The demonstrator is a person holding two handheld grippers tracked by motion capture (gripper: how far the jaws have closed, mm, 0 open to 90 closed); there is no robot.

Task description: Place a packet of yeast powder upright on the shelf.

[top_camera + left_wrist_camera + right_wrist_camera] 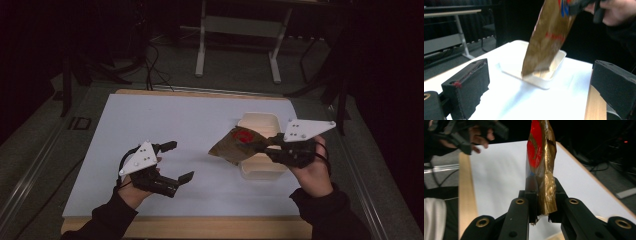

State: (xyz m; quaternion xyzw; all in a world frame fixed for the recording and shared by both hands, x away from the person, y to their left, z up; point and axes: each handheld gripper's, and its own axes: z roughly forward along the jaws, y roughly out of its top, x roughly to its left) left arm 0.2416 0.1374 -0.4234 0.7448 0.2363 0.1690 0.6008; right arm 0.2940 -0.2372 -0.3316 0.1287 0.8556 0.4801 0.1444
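Note:
A crinkled gold snack bag (234, 145) with a red mark hangs tilted over a shallow white container (258, 119) at the right of the table. My right gripper (272, 143) is shut on the bag's end. In the right gripper view the foil (540, 152) stands pinched between the two black jaws. My left gripper (181, 161) hovers low over the white sheet to the left, apart from the bag, jaws wide open and bare. From the left gripper view the bag's lower end (546, 42) dips into the container (536, 83).
A white sheet (165, 120) covers most of the wooden table (200, 227), whose bare edge runs along the front. Behind the table stand a white desk frame (201, 50) and dark stands, with cables on the floor.

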